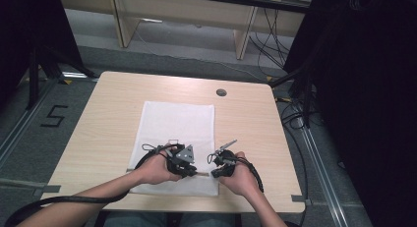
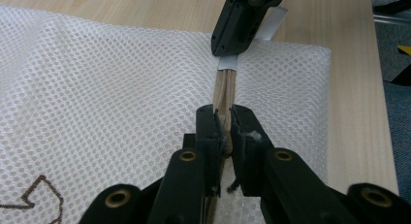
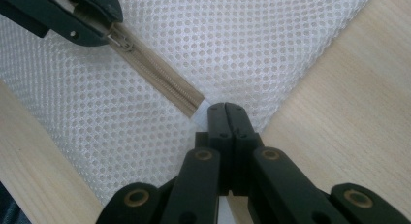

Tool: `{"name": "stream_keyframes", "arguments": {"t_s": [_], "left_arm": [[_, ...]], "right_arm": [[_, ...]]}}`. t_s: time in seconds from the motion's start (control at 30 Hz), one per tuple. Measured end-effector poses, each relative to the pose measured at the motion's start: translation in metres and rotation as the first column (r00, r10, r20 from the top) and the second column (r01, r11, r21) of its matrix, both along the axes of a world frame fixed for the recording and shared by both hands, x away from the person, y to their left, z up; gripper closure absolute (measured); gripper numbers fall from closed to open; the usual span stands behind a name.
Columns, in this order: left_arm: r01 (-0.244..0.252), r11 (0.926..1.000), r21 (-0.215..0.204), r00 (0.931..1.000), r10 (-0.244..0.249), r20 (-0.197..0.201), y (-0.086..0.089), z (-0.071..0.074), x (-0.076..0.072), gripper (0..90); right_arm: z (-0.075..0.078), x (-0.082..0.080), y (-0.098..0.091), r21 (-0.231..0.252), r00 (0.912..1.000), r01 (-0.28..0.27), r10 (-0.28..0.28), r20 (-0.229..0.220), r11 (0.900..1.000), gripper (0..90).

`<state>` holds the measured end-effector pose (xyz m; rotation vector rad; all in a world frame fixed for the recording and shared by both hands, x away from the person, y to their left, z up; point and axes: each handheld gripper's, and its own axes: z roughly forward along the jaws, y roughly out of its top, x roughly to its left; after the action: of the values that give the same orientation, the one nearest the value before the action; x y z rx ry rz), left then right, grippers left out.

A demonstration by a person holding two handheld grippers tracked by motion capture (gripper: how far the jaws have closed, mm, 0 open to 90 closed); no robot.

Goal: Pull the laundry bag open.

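Tongs, left [image 2: 223, 124]: jaws clenched on the tan zipper [image 2: 224, 90] of a white mesh bag [image 2: 106, 88], gripping at the slider end; in the left gripper view the zipper tape runs straight ahead from between the jaws toward the other tongs. Tongs, right [image 3: 226, 110]: jaws clenched flat together on the white fabric tab [image 3: 201, 113] at the zipper's far end, at the bag's corner; in the right gripper view the zipper slants away up and to the left from these jaws to the left tongs, where a small metal pull [image 3: 121, 42] lies just beside their tips. Zipper, closed along the stretch between the two pairs of tongs, teeth meshed, held in a line between the two grips. Mesh bag, white, honeycomb weave, lying flat under and beyond both tongs, its near edge carrying the zipper; a brown stitched mark [image 2: 34, 195] shows low to the left of the left tongs. Hands: in the high view the left hand [image 1: 156, 169] and right hand [image 1: 241, 175] hold the tongs close together, tips facing each other over the bag's near edge. Bench [image 1: 113, 99], light wood grain, bare on either side of the bag, with a round grommet [image 1: 221, 92] well beyond the tongs.
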<state>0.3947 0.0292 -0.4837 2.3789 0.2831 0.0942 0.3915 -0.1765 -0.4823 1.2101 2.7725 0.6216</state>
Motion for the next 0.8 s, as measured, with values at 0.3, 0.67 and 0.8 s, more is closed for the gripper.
{"name": "stream_keyframes", "arguments": {"t_s": [0.3,0.67,0.8], "left_arm": [[0.007,1.0000,-0.005,0.9998,-0.007,0.019,0.006,0.000,0.000,82.4],[0.003,0.9999,-0.011,0.9999,-0.003,0.016,0.012,0.000,-0.003,82.4],[-0.003,0.9998,-0.018,0.9999,0.003,0.013,0.012,0.000,-0.005,82.4]], "right_arm": [[-0.001,0.001,-0.001,0.003,0.9998,-0.016,0.016,0.009,0.9999,90.0],[0.000,0.001,-0.001,-0.002,0.9999,-0.011,0.011,0.008,0.9999,90.0],[0.000,0.001,-0.001,-0.002,0.9999,-0.012,0.012,0.009,0.9999,90.0]]}}
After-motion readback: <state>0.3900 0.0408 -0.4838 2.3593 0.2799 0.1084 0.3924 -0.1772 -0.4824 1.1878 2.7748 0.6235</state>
